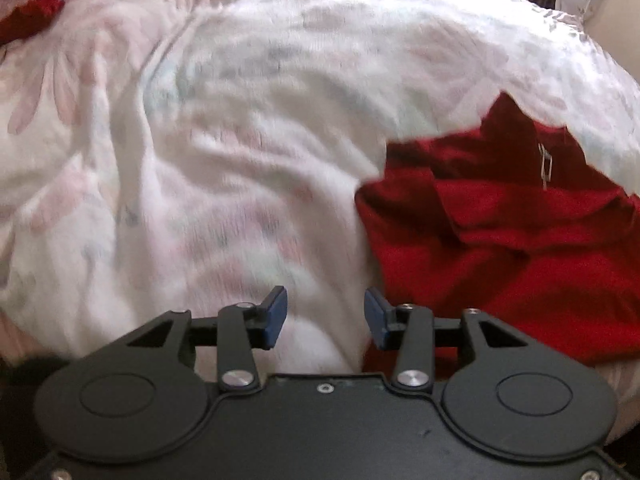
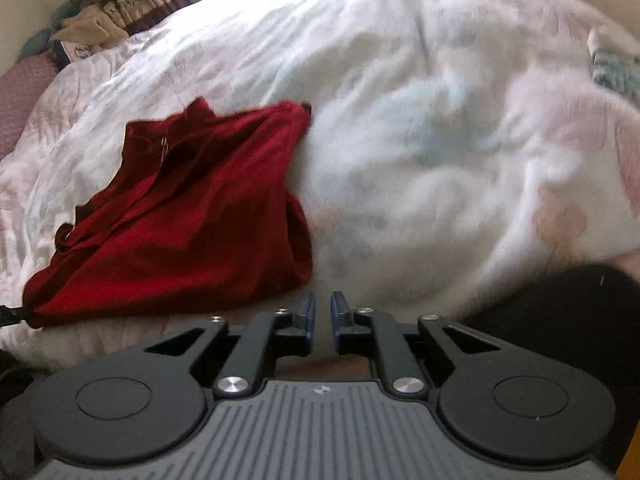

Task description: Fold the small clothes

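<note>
Red garment [image 1: 500,232] crumpled right of left claw [image 1: 326,318], gaping, empty, right claw [image 2: 323,318] nearly closed, empty

The red shirt [image 1: 512,240] is lying rumpled on the bed, partly folded over itself. Its body is spreading wide near the close edge, with darker folds crossing the middle. The collar end is pointing away up the bed, and a small white tag [image 1: 546,168] is showing just inside it. From the right wrist view the shirt [image 2: 180,220] is sitting to the left, one corner poking up at the far side. A second red garment [image 1: 32,16] is lying far off, too blurred to make out.
</note>
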`<action>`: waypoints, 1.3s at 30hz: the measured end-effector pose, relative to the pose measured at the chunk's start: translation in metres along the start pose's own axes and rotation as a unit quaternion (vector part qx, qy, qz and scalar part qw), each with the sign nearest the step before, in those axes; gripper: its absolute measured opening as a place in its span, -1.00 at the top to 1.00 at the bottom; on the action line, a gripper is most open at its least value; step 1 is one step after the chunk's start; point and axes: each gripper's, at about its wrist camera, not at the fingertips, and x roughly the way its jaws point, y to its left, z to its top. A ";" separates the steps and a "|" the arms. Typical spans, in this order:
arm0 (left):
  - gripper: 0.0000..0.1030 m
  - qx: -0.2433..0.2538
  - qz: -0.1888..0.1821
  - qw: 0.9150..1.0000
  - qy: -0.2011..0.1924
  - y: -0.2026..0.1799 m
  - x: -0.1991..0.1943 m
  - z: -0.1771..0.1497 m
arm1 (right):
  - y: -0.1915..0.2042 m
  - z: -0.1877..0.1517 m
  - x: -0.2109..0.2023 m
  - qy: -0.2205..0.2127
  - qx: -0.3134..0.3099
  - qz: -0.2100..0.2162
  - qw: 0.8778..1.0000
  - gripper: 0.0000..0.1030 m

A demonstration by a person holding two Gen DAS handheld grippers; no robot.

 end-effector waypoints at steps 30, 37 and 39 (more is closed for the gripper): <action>0.95 0.138 -0.072 0.987 -0.045 -0.068 0.075 0.087 | 0.054 0.069 0.083 -0.006 -0.044 -0.040 0.998 0.28; 0.95 0.071 -0.077 0.988 -0.110 -0.057 0.058 0.134 | 0.070 0.083 0.091 -0.026 -0.067 -0.064 0.995 0.25; 0.92 0.059 -0.068 0.991 -0.095 -0.056 0.074 0.135 | 0.071 0.086 0.092 -0.031 -0.065 -0.067 0.995 0.25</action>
